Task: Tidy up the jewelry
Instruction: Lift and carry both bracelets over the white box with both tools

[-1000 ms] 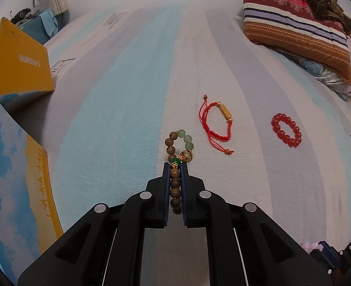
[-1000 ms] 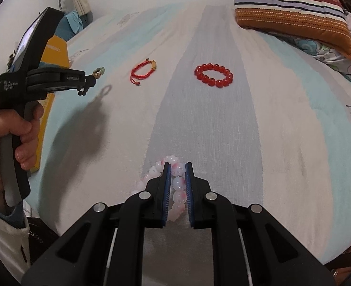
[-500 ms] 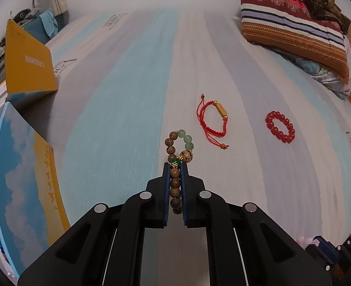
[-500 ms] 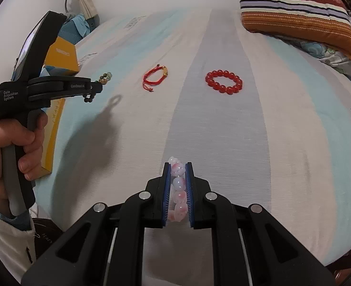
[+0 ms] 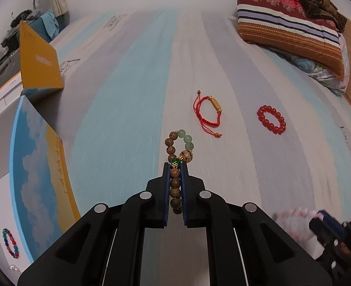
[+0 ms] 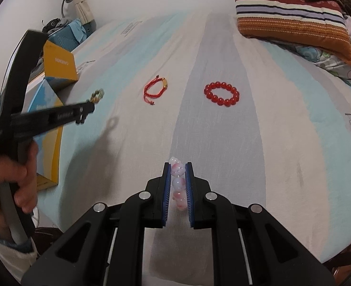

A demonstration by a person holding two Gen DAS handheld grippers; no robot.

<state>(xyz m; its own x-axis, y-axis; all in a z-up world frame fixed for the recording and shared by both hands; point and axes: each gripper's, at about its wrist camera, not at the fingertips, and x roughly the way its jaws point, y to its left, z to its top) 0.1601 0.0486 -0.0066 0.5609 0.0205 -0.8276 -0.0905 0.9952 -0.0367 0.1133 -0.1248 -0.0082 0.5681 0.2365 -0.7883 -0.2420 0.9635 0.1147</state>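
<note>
Both tongs carry a load above the striped bedsheet (image 5: pixel 132 100). The left gripper (image 5: pixel 175 169) is clamped on a wooden-bead bracelet (image 5: pixel 178 147), its green beads looping free ahead of the tips at frame centre. The right gripper (image 6: pixel 177 169) pinches a pink bracelet (image 6: pixel 178 181) at lower centre of its view.

An open box (image 5: pixel 39 166) with a sky-printed wall fills the lower left of the left view, a multicoloured bracelet (image 5: pixel 10 243) already lying inside. That is the likely drop point. Each bracelet should be carried over the wall before release, the dangling loop kept from snagging the rim.

A red cord bracelet (image 5: pixel 208 112) and a red bead bracelet (image 5: pixel 272 119) lie right of centre, well apart. The middle of the bed offers open room; a striped pillow (image 5: pixel 292 31) bounds the upper right.
</note>
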